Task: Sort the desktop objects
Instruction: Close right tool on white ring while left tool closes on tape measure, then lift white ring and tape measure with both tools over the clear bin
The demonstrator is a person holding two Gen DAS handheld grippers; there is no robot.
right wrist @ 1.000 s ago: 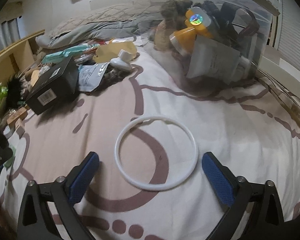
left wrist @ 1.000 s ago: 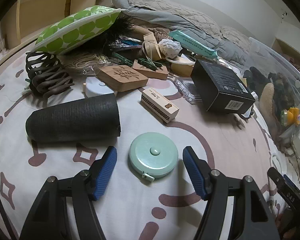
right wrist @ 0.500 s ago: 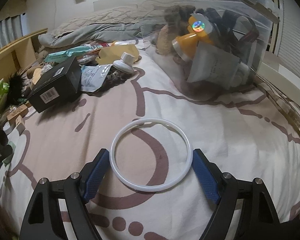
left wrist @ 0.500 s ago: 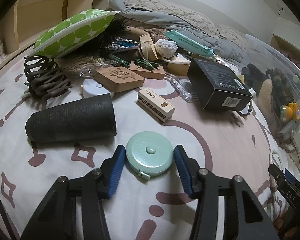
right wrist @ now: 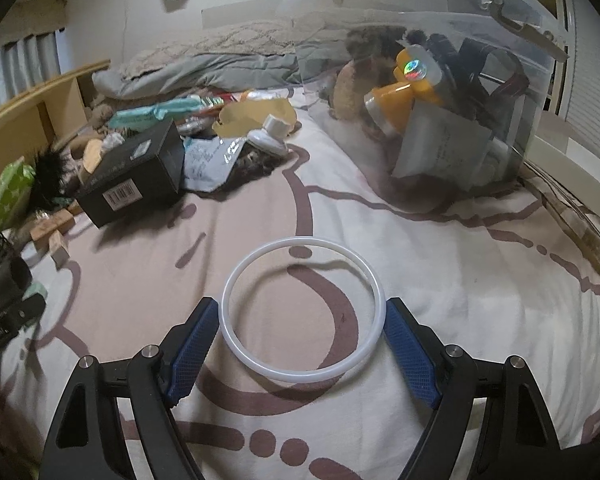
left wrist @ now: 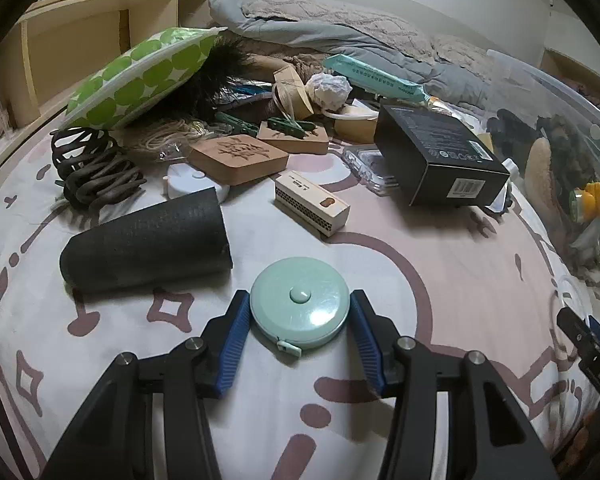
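Note:
In the left wrist view a round mint-green tape measure point(left wrist: 300, 312) lies on the patterned bed cover. My left gripper point(left wrist: 299, 299) is shut on it, one blue pad against each side. In the right wrist view a thin white ring point(right wrist: 305, 377) sits between the blue pads of my right gripper point(right wrist: 301, 304), which touch its left and right edges. The ring's far edge throws a shadow on the cover, so it looks slightly raised. The clear storage bin point(right wrist: 512, 92) with several sorted things stands at the back right.
A black foam roll point(left wrist: 148, 244), a small wooden box point(left wrist: 312, 204), a black carton point(left wrist: 440, 160), wooden blocks, a dark hair claw point(left wrist: 88, 164) and a green-dotted pouch point(left wrist: 140, 76) crowd the cover behind the tape measure. A wooden shelf point(left wrist: 80, 32) stands at the far left.
Both grippers have narrowed: the left pads came in onto the tape measure's sides, the right pads onto the white ring. Neither hand has shifted much.

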